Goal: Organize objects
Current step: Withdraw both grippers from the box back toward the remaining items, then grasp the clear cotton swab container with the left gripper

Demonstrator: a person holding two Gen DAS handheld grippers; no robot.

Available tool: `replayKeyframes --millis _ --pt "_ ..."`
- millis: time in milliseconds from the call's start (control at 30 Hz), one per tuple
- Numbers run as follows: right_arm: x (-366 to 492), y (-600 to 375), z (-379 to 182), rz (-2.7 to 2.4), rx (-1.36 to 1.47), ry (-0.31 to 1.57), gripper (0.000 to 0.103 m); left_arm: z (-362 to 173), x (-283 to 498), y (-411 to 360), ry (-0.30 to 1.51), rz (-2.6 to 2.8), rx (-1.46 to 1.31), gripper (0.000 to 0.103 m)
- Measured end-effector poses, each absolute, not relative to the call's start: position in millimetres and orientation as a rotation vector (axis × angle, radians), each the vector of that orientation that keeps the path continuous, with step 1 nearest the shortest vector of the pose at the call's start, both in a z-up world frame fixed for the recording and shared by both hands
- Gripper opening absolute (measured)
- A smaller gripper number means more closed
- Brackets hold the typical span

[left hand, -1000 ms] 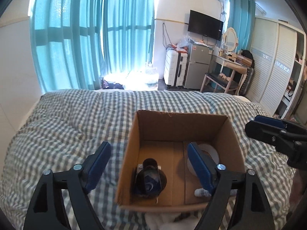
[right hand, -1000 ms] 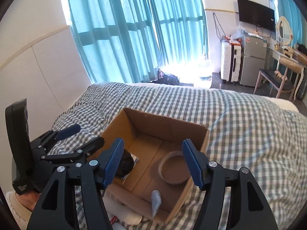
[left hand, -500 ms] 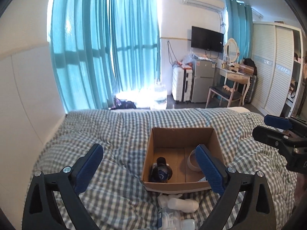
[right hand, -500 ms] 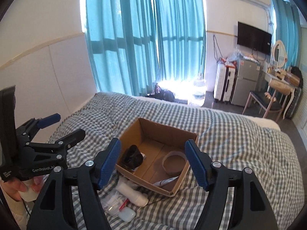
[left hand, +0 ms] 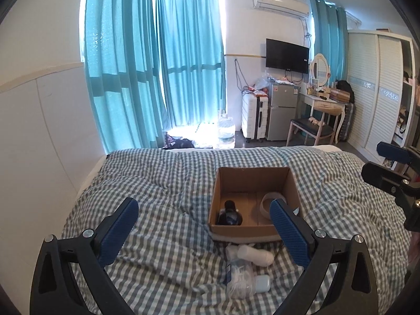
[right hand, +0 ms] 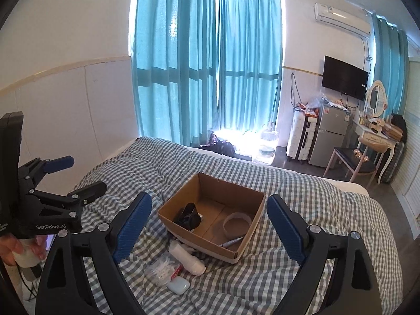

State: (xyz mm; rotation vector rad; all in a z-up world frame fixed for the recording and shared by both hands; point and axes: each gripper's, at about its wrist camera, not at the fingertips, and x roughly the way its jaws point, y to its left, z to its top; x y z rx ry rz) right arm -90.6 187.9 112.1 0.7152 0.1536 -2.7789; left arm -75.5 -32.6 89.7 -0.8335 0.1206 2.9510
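Both grippers, left gripper [left hand: 203,225] and right gripper [right hand: 210,224], hang wide open and empty above the checked bed, between picks by my reckoning. The cardboard box [right hand: 252,232] already holds a dark bottle [right hand: 188,215], tape roll [right hand: 237,223] and pen [right hand: 233,242]; next comes a reach down to the white tube [right hand: 187,258], bag of cotton swabs [right hand: 161,269] or earbud case [right hand: 178,285] just before it. Since a second ago both have drawn well back from the box.

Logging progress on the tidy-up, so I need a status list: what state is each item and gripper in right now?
left gripper: open, empty
right gripper: open, empty
cardboard box: open-topped, on the bed
dark bottle: in box
tape roll: in box, lying flat
pen: in box
white bottle: outside box, lying down
swab bag: outside box
small white case: outside box, closed
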Motion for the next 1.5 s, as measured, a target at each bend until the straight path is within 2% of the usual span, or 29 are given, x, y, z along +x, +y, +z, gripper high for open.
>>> replayKeyframes --millis 333,600,867,1000,1133,1333,1367,1500 --pt "-75 186 69 -2.777 0.736 0.164 0.090 49 -47 -39 0.111 2.989 -0.862 0.103" --pt "-91 179 -13 -2.711 0.918 0.159 0.090 -17 -56 -33 0.079 2.985 -1.010 0.103" --pt "-129 184 -80 -2.695 1.084 0.165 0.090 -84 -85 -2 0.145 2.887 -1.183 0.103" --pt "-141 191 -103 -2.704 1.151 0.168 0.090 -113 -97 7 0.149 2.838 -1.253 0.103" --pt "-149 199 -124 -2.678 1.237 0.109 0.090 -139 -109 12 0.078 2.753 -1.341 0.103" --pt "-153 204 -129 -2.663 1.267 0.060 0.090 -173 -124 18 0.072 2.684 -1.456 0.103" --pt "-154 204 -130 -2.662 1.270 0.057 0.090 -176 -125 20 0.080 2.679 -1.465 0.101" --pt "-153 203 -131 -2.661 1.280 0.060 0.090 -186 -127 26 0.090 2.618 -1.494 0.079"
